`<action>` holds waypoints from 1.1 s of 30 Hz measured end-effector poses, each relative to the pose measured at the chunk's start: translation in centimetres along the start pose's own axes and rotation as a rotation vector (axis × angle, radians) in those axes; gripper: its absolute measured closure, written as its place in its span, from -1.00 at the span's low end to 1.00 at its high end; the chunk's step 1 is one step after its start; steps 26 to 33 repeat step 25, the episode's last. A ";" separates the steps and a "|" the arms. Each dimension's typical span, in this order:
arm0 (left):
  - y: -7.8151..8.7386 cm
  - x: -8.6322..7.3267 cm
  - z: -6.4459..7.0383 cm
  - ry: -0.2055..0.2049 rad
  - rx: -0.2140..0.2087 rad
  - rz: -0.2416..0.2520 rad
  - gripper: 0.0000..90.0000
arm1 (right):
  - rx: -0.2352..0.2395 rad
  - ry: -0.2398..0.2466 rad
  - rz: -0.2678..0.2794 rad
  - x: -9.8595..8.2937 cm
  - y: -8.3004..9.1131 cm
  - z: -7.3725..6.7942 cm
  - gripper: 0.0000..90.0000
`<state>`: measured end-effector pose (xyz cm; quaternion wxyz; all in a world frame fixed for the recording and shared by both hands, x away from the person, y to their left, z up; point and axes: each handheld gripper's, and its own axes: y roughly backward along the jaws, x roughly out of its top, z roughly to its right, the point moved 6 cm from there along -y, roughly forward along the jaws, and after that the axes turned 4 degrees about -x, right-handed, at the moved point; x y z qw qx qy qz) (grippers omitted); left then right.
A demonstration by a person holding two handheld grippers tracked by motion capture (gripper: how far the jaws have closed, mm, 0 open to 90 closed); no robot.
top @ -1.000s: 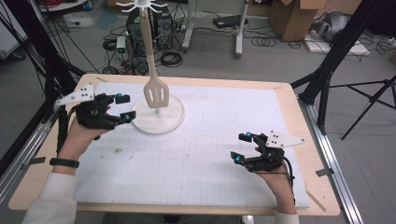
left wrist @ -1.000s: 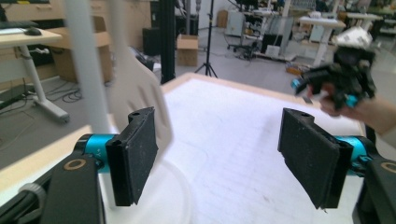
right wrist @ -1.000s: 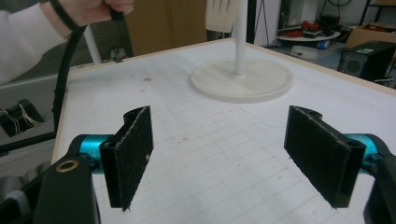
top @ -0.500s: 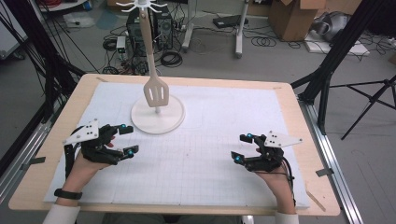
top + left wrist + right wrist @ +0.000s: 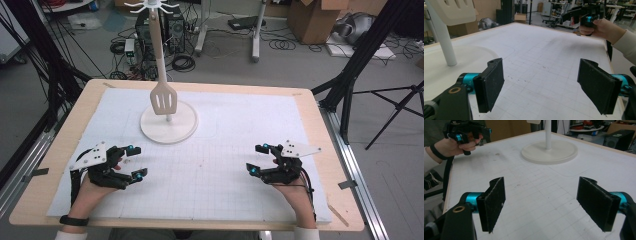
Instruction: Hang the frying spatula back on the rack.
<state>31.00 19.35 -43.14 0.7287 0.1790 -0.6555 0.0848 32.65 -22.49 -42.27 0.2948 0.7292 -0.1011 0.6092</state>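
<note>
Hanging complete: spatula (image 5: 164, 100) on stand (image 5: 168, 122), upper-centre of frame. Left gripper (image 5: 135, 162) lower left, right gripper (image 5: 259, 159) lower right, both released, empty, resting on mat (image 5: 220, 145). Nothing left visible.

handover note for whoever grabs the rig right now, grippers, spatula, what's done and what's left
Left gripper: open, empty, low over the mat at the near left.
Right gripper: open, empty, over the mat at the near right.
Spatula: hanging from the top of the white stand, blade just above the round base, at the far left of the table.
Done: by the look of it, the spatula is hung and both hands are clear of the stand.
Left: nothing obvious; check that the spatula hangs steady.
</note>
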 end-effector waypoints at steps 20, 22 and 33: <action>0.0 -0.6 0.1 0.008 -0.002 -0.010 -0.53 | 0.005 -0.001 -0.012 -0.2 -0.2 0.0 -0.52; 0.0 -0.6 0.1 0.008 0.002 -0.008 -0.53 | 0.007 0.000 -0.009 -0.2 -0.2 0.0 -0.52; 0.1 -0.5 0.1 0.010 -0.001 -0.005 -0.53 | 0.011 -0.004 -0.010 -0.2 -0.2 0.0 -0.52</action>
